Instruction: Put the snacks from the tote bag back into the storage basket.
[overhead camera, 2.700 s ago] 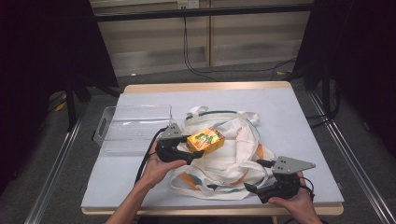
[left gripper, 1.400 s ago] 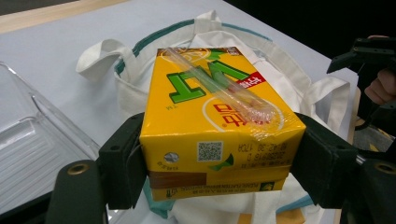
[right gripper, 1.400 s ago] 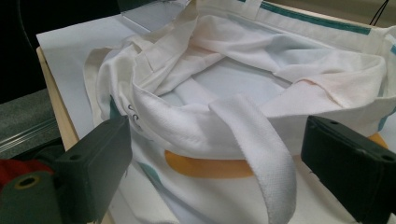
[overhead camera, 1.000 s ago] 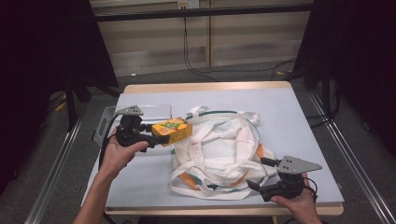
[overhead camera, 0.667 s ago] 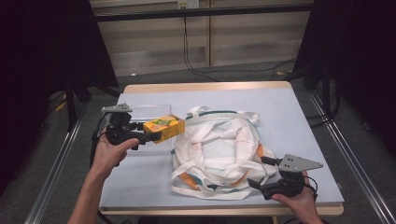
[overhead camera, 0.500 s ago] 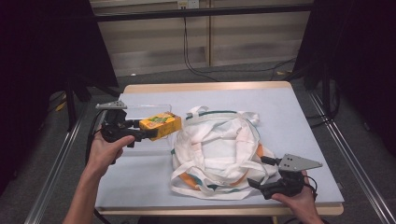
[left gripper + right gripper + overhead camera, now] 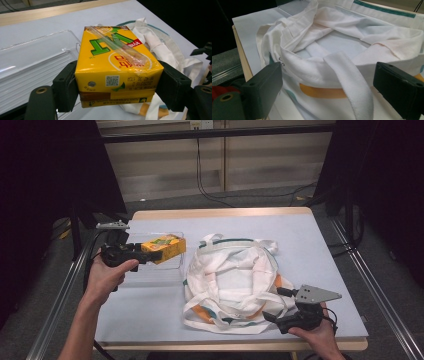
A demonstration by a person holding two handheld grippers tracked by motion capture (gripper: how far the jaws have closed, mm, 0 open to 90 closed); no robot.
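left claw [image 7: 117, 92] gripping juice carton [image 7: 115, 62], above clear tray [image 7: 150, 270]

Carton [image 7: 117, 72]: big green "VITA" letters on top, seen upside down; QR code on the end face; small date print beside it, too blurred to read

One yellow drink carton [image 7: 163, 248], one clear plastic tray [image 7: 152, 275], one white tote bag [image 7: 235, 280], two grippers.

Left tongs [image 7: 150, 254] level, jaws clamped; right tongs [image 7: 272, 316] low by table edge, jaws apart.
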